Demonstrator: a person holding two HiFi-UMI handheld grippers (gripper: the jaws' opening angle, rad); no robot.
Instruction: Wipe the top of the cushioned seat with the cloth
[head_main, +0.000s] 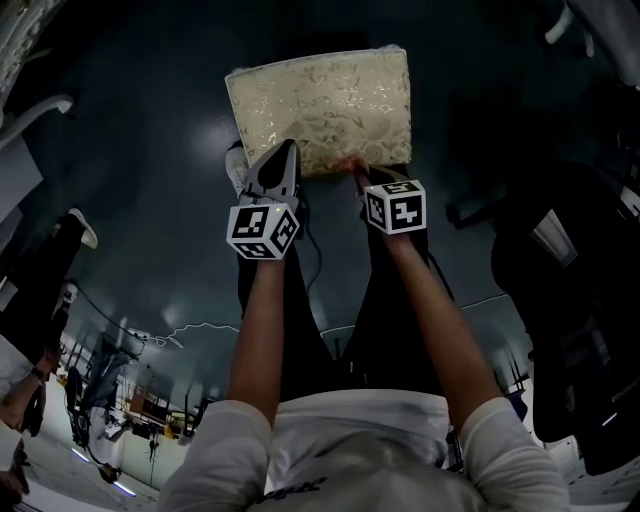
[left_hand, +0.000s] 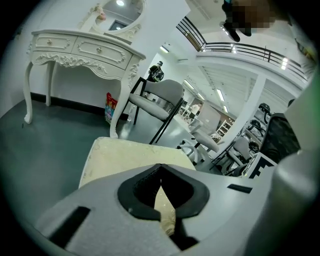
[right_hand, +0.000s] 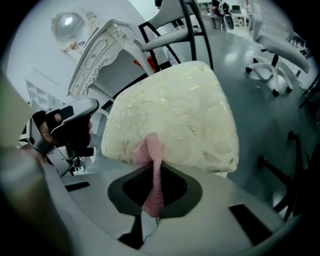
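Right tool (right_hand: 151, 150): clamped on pink cloth (right_hand: 154, 185), at cushioned seat (right_hand: 175, 110) near edge (mid-wipe, seemingly). Left tool (left_hand: 161, 175): together, empty. Any stroke needs flat, steady pressure.

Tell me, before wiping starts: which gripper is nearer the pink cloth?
Right gripper: its jaws clamp the cloth. Left gripper sits apart, at the near edge of the cushioned seat.

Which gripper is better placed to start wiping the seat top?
Right: the right gripper is shut on the pink cloth at the near edge of the cushioned seat; the left gripper has no cloth.
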